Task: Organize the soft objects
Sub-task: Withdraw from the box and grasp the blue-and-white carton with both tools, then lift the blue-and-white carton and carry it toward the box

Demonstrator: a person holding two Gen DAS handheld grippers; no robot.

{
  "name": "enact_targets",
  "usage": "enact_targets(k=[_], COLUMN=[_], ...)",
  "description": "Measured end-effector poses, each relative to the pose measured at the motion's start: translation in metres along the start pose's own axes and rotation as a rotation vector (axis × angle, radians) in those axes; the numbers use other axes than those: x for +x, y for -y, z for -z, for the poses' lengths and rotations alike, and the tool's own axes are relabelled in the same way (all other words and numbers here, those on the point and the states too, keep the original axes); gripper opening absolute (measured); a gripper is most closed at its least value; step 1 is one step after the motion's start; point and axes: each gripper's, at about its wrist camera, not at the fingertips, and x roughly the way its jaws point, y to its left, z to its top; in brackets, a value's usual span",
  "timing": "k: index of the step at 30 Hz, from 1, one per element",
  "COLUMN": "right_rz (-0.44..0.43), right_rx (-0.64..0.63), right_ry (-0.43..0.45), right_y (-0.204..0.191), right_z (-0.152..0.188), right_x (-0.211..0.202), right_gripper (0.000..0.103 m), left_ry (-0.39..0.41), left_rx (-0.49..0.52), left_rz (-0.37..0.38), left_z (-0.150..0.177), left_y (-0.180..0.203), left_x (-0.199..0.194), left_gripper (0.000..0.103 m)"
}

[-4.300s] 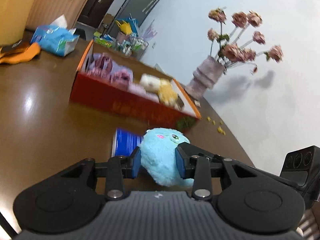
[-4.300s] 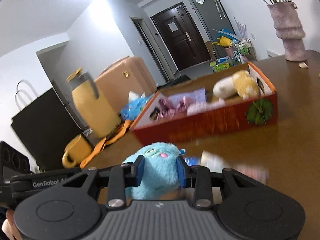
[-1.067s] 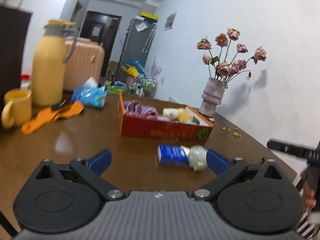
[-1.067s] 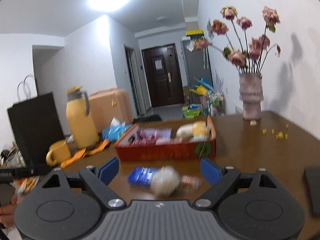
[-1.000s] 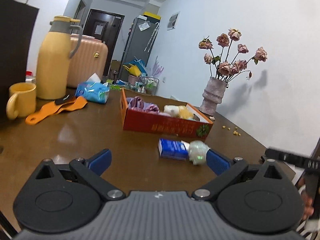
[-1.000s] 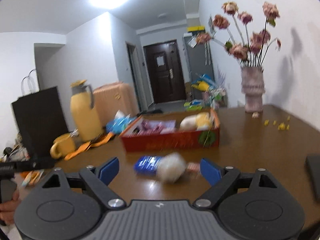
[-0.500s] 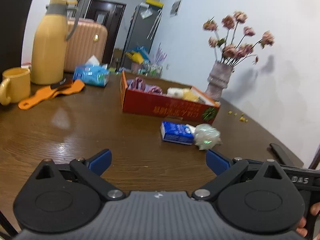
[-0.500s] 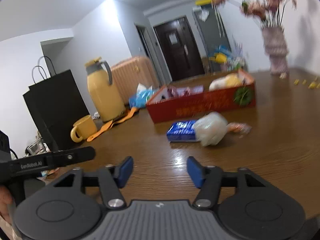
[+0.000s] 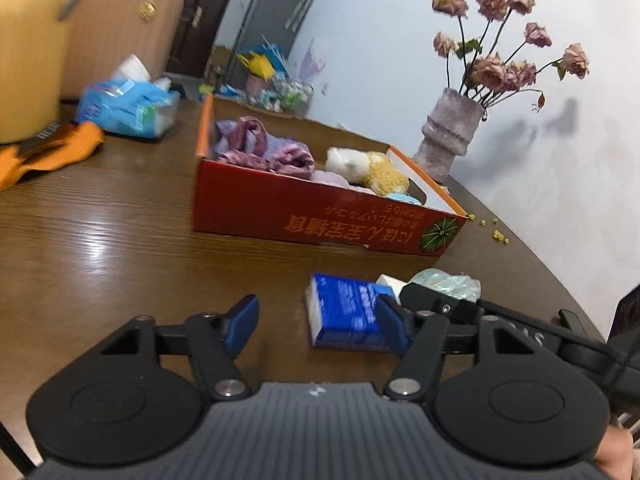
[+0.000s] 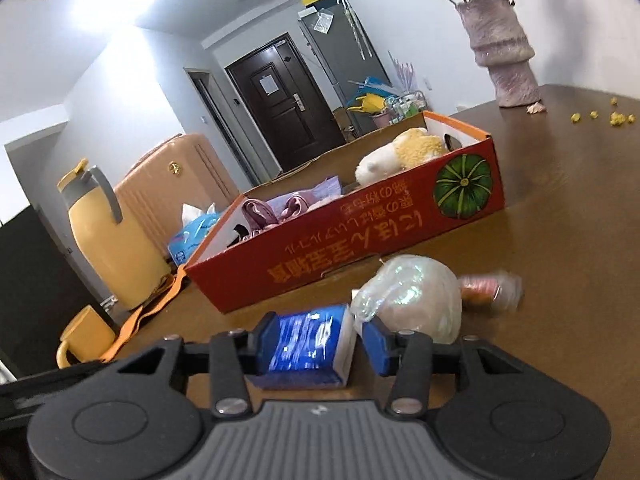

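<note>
- Both grippers closing in on the same blue tissue pack (image 10: 308, 340), lying flat on the desk (image 9: 100, 240) just in front of the red box (image 9: 316, 212).
- Right gripper (image 10: 314, 340): jaws partly open and closing, pack between them; left pad looks against the pack's edge, right pad apparently still clear of it. No firm grip to be seen yet.
- Left gripper (image 9: 320, 322): jaws about half open and closing; only the right pad at the pack's near corner, left pad over bare desk. Nothing held.
- Risk: off-centre closing by the left gripper, likely to shove or spin the pack instead of pinching it.
- Risk: two grippers on one small pack, right gripper's fingers already beside the left gripper's right pad in the left wrist view. Collision, or one pad pinned under another, quite possible.
- Risk: slippery wrapper and squashy contents. Grip on one edge alone likely to slide off on lifting.
- Risk: clear bag with a pale bundle (image 10: 412, 296) touching the pack's far end, small wrapped orange item (image 10: 488, 286) just beyond. Any push on the pack likely to knock both along the desk.
- Risk: box already holding purple cloth (image 9: 260, 148) and a white and yellow plush (image 9: 368, 166); free space only partly visible, so a careless drop could land on the rim.
</note>
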Motion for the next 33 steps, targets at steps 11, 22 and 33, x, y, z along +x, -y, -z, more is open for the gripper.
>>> enact_targets(k=[11, 22, 33], right_rz=[0.003, -0.087, -0.107], right_rx=[-0.056, -0.075, -0.055], right_ry=[-0.072, -0.189, -0.172], right_y=[-0.003, -0.011, -0.013], right_z=[0.005, 0.048, 0.074], right_x=[0.02, -0.067, -0.12], right_gripper=[0.029, 0.021, 0.024], left_ry=[-0.11, -0.132, -0.131], left_rx=[-0.091, -0.155, -0.18], left_rz=[0.079, 0.073, 0.118], left_z=[-0.001, 0.073, 0.101], left_y=[-0.01, 0.007, 0.014], left_x=[0.039, -0.06, -0.095], left_gripper=[0.02, 0.02, 0.045])
